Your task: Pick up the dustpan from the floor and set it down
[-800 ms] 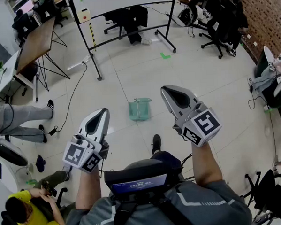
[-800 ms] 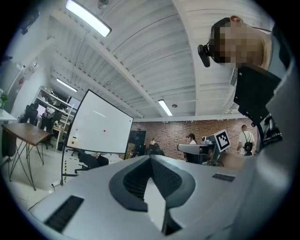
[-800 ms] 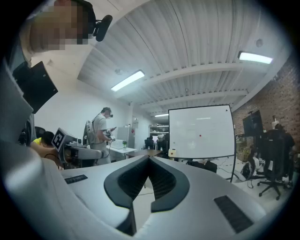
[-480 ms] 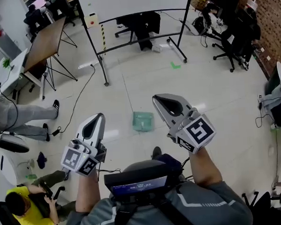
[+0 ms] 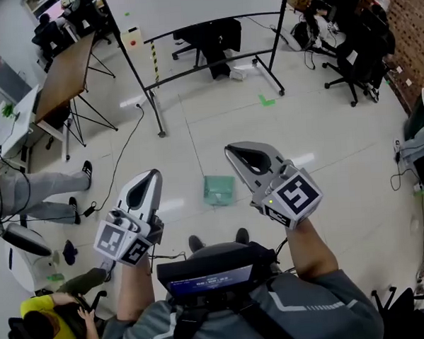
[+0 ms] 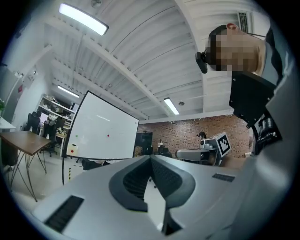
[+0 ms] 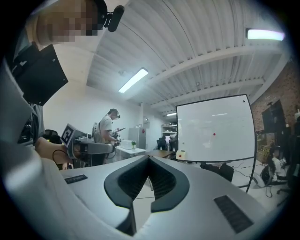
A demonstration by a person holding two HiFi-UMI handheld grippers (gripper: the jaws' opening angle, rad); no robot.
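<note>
1. Nearest the camera: a chest-mounted unit (image 5: 207,275) with a small lit screen. The person's shoes (image 5: 242,234) stand just beyond it on the floor (image 5: 324,138).
2. Left gripper (image 5: 151,178): held level, well above the floor. Its jaws are pressed fully together with nothing between them, and its own view shows only the room past the meeting pads.
3. Right gripper (image 5: 234,155): also level, and held slightly further forward than the left. Its jaws are likewise closed tight and hold nothing.
4. Dustpan (image 5: 219,190): pale green and translucent. It lies flat on the pale tiles a little ahead of the shoes. In the head view it appears between the two grippers, but it sits well below both, and neither touches it. The pick-up has not yet begun.
5. Handling, as a judgement: thin moulded plastic of this kind should be light and fairly stiff, with a smooth surface that may slip between the pads.
   - The handle cannot be made out from here.
   - A handle, or failing that a raised side wall, would give a firmer hold than the flat blade, which lies flush with the floor.
   - The jaws must first be opened and the gripper tipped downward.
6. Farthest: a whiteboard (image 5: 196,3) on a black frame, with office chairs (image 5: 355,51) to its right.
</note>
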